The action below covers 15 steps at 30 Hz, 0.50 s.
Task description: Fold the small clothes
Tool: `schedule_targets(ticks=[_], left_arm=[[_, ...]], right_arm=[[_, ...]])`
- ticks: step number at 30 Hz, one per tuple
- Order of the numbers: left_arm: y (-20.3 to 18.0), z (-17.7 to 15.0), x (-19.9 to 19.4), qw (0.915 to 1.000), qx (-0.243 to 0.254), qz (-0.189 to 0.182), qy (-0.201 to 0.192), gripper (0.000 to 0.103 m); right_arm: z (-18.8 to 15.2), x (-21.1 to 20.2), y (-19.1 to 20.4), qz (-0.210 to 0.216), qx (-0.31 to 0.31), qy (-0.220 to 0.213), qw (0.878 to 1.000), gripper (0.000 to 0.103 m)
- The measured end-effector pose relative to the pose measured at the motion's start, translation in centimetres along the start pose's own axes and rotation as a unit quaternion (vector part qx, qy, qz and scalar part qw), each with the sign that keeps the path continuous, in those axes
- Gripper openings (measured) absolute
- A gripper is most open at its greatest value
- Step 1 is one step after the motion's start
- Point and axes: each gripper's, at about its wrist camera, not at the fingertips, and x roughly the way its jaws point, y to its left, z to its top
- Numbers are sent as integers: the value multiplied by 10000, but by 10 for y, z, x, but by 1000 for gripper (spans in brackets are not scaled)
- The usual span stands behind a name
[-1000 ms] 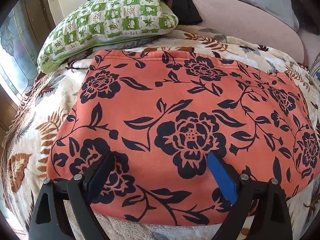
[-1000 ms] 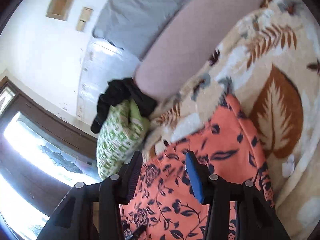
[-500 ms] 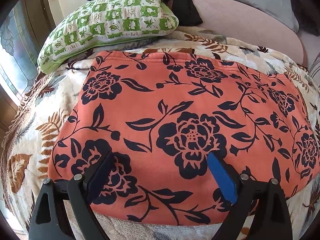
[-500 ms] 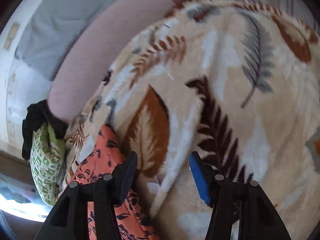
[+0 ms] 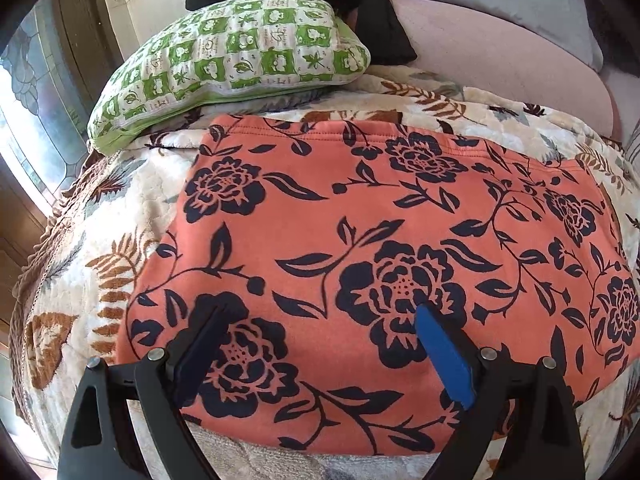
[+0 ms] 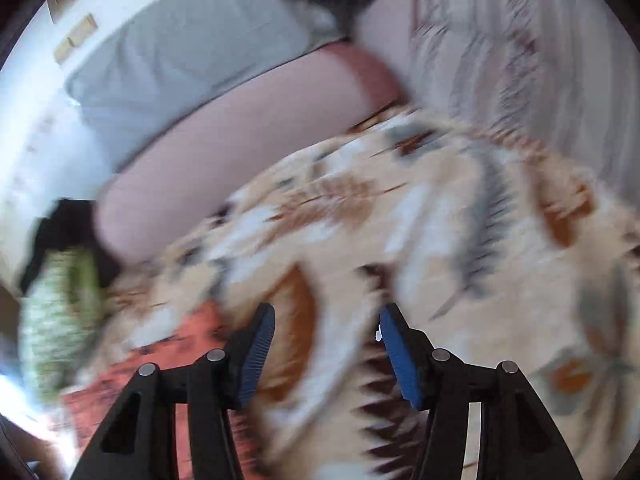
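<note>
The orange floral garment (image 5: 380, 248) lies flat on the leaf-print blanket (image 5: 100, 280), reaching its near edge; soft and limp, it is best pinched at a hem corner. The left gripper (image 5: 316, 320) hovers agape above it; the right gripper (image 6: 326, 322), jaws just widened, holds nothing

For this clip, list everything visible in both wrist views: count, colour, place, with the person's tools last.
Floral garment: one, orange with dark navy flowers, spread flat on the blanket.
Blanket: one, cream with brown and grey leaves, covering the bed under the garment.
Pillow: one, green and white checks, beyond the garment's far left corner.
Black cloth: one, black, bunched behind the pillow.
Pink cushion: one, dusty pink, along the far side.
Grey pillow: one, pale grey, behind the pink cushion.
Window: one, patterned glass, left edge.
Left tool: one, black with blue pads, open over the garment's near edge.
Right tool: one, black with blue pads, open over the blanket, holding nothing; blurred.
</note>
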Motion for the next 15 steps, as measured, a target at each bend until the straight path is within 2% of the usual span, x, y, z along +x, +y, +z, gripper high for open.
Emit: schedule_targets(ticks=[1,2,3,5,7,8,9,12,13,14,15], left_arm=[[5,1,-3,9999,-24,73,-64,95],[9,2,-7,9998,-54,155,-126,95],[15,3,-9,9996,-87,214,-161,95],[25,3,-9,9992,-147,357,-87,95],[37,1,-2,9977,-157,641,120,95],[43,-2,4,9966,-151,771,268,95],[50,-5,10,9954,-164,832,437,95],[76,-13,11,9954,-491,470,676,95],[83,-16,5,9952,-530,494,664,95],[90,-19,-1,9951,-568,550,597,95],[100,-23,-8,9945,-652,601,562,95]], right_arm=[[-6,6,12,564,65,299,9979,59],[-16,12,28,951,12,573,9938,59],[-25,19,44,1194,-117,840,9892,59],[-50,29,76,1342,-452,1248,9820,59],[-78,39,100,1321,-831,1599,9747,52],[-91,42,110,1245,-991,1698,9725,41],[-103,44,118,1110,-1142,1792,9708,37],[-134,70,114,500,-1330,2306,9626,35],[-140,73,108,411,-1331,2362,9617,31],[-141,67,106,341,-1370,2231,9645,28],[-142,59,107,238,-1382,2193,9655,28]])
